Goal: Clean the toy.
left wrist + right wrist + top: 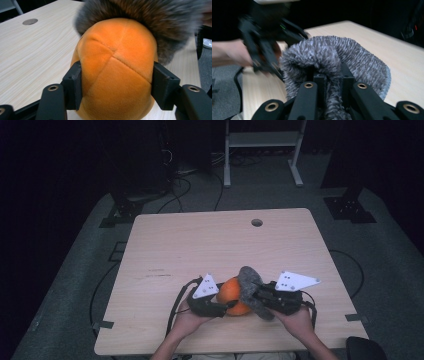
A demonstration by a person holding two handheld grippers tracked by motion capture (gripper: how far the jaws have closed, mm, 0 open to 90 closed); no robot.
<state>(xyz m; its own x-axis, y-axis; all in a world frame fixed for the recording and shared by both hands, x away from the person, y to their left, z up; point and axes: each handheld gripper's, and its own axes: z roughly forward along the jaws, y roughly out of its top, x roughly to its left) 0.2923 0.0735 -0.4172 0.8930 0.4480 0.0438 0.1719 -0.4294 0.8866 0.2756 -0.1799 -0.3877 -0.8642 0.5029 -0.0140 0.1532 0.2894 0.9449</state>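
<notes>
The orange plush ball (232,292) sits low at the near middle of the light wooden table (200,245), between the person's two hands, with a grey furry piece (250,290) draped over its right side and top. In the left gripper view the ball (115,72) lies squarely between the two black jaws, both pads pressed against its stitched orange sides, so the left gripper (210,302) is clamped on it; the grey fur (150,17) arches over the ball's far edge. In the high view the left hand (187,320) cradles that gripper from below, its grey three-cornered plate (206,286) tilted up beside the ball. The right gripper (272,300), held by the right hand (300,320), comes in from the other side; in the right gripper view its jaws stand narrow, pinching a fold of the grey fur (332,57) between them. Beyond the fur, that view shows the left gripper (264,50) blurred, close against the plush. A round hole (257,222) marks the table's far edge
</notes>
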